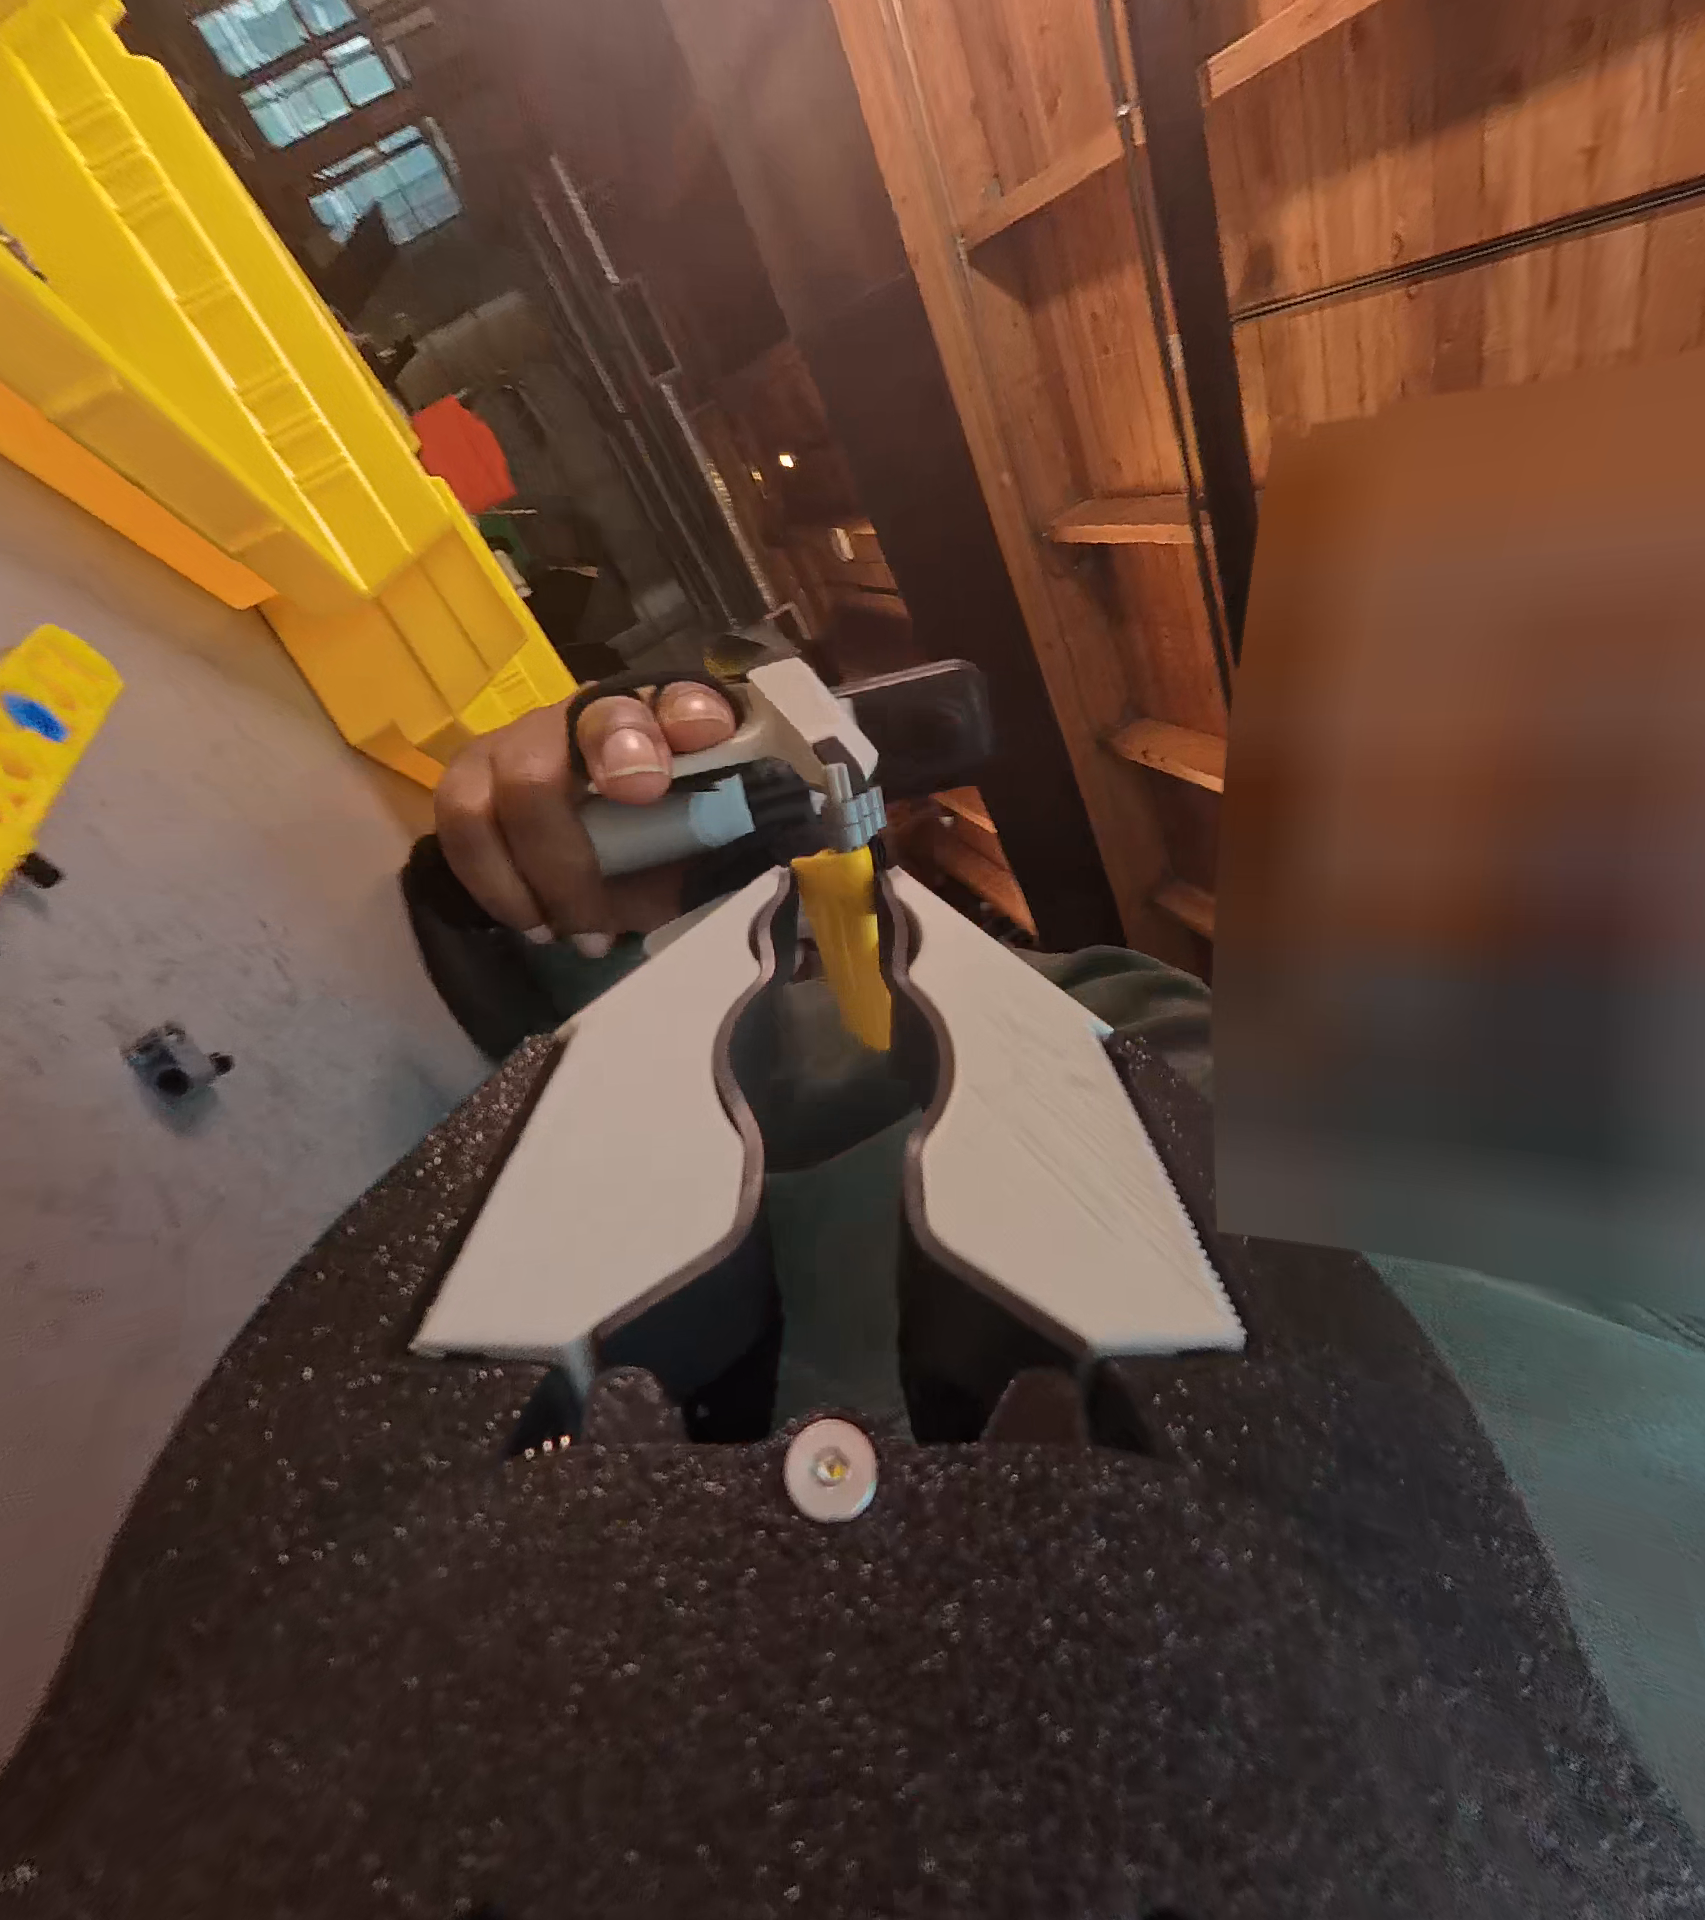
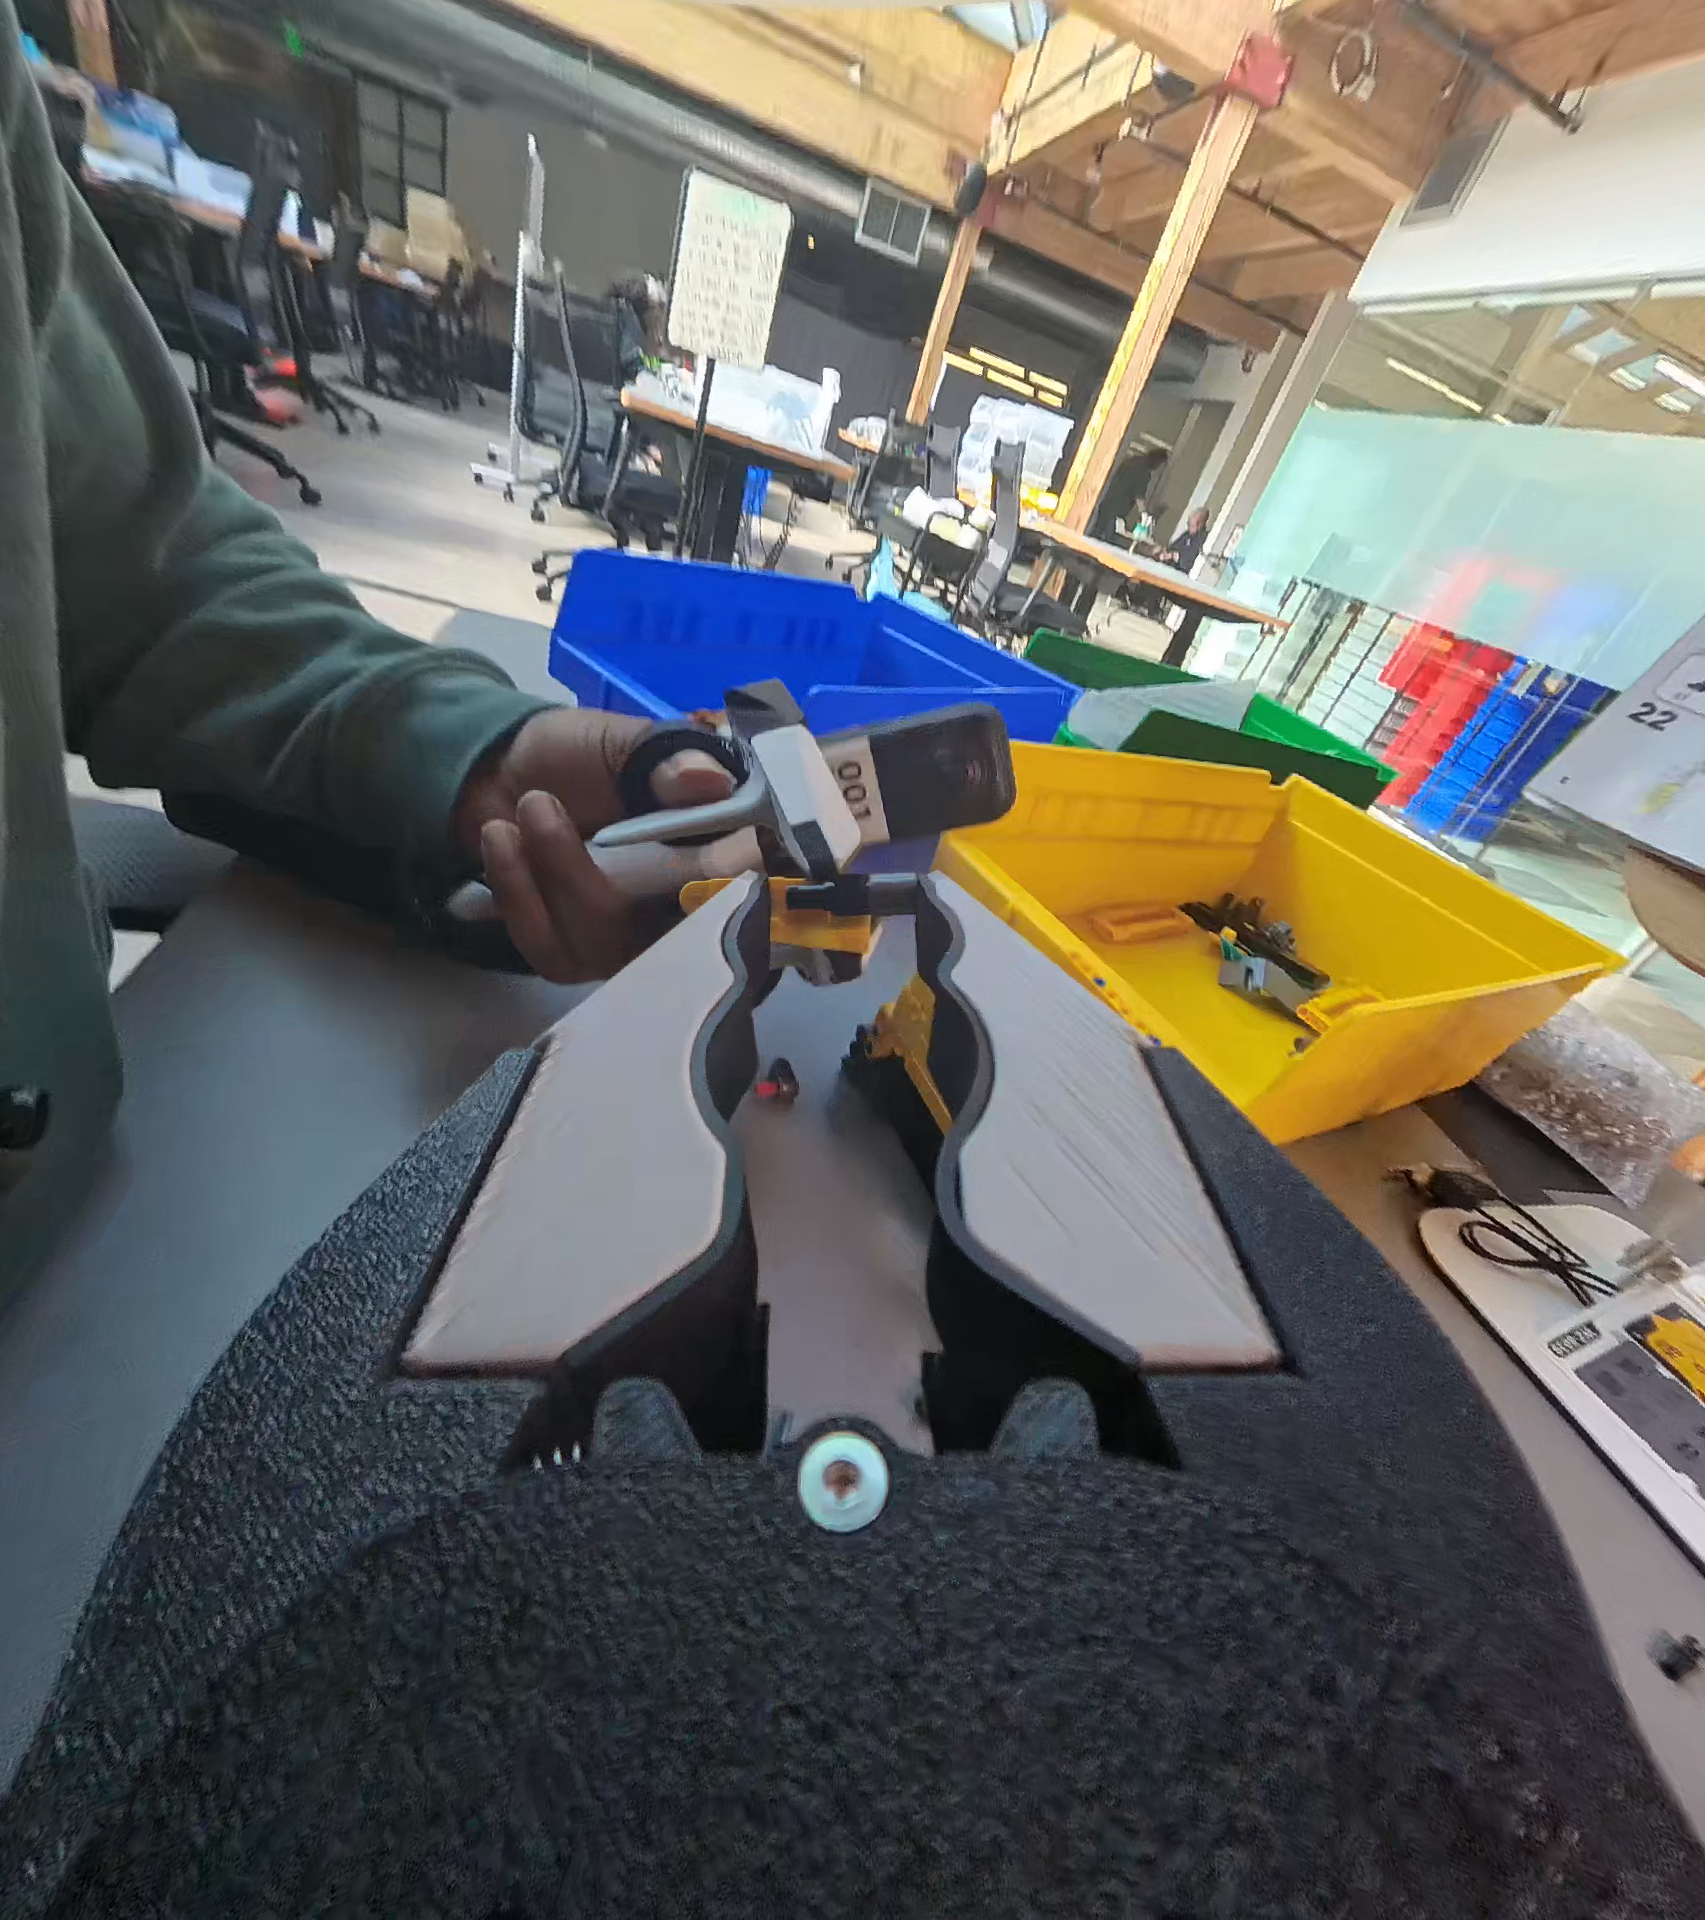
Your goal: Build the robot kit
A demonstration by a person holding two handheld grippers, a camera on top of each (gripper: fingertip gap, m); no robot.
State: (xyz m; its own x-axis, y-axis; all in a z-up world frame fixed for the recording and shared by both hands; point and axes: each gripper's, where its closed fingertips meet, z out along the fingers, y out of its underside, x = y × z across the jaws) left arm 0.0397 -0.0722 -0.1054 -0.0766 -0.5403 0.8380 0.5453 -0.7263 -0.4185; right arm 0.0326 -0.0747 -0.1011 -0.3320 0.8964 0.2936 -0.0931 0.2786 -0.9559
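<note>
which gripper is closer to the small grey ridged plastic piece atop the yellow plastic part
Right. The right gripper has its tips around the small grey ridged plastic piece; the left gripper clamps the yellow plastic part just below it.

A numbered label sits on the far hand-held gripper [image 2: 832, 894]; printed sheets [image 2: 1700, 1392] bear numbers.

Your grippers — left gripper [image 1: 832, 883], right gripper [image 2: 832, 894] — show pale grey fingers, black wavy edging, textured black housing, one silver screw; your sleeve [image 2: 235, 623] is dark green.
</note>
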